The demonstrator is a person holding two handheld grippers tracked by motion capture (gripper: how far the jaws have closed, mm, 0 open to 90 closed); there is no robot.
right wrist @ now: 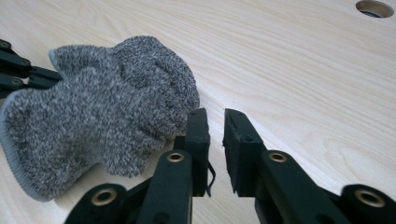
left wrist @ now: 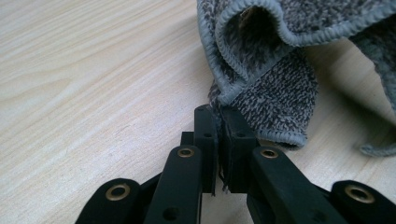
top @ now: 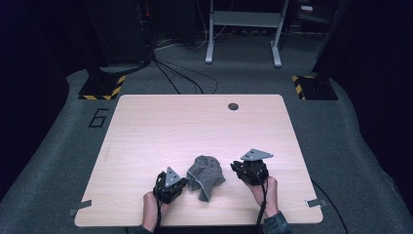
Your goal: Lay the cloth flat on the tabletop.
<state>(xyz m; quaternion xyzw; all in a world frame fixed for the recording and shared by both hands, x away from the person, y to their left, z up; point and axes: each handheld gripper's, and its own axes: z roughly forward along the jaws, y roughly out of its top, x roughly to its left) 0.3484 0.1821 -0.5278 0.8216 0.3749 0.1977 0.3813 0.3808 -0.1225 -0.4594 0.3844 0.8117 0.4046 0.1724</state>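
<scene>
Near the front edge of the table (top: pixel 146 126), a crumpled grey cloth (top: pixel 205 175) lies bunched between the two grippers. Left gripper (top: pixel 184 182) sits at the cloth's left side, held low over the wood by a hand (top: pixel 152 207); in the left gripper view its jaws are pressed together on a hemmed edge of the cloth (left wrist: pixel 275 93), with a thin pinch of knit and a few loose threads caught between the pads. From that pinch, the cloth rises in folds, its stitched border curling over above the jaws. Right gripper (top: pixel 235 166) sits just right of the cloth, a grey three-cornered plate on top, gripped by the other hand (top: pixel 265 187). In the right gripper view its jaws stand slightly apart with a narrow gap, nothing between them; the left jaw is right beside the cloth's (right wrist: pixel 107 112) fuzzy edge, touching or nearly so, cannot tell which. Same view shows the left gripper's black linkage at the cloth's far side, at the frame's left edge. Round hole (top: pixel 233 106) in the table near its far edge, well away from the cloth. Grey carpet (top: pixel 63 146) around the table, with a metal stand (top: pixel 243 29) and cables beyond it.
</scene>
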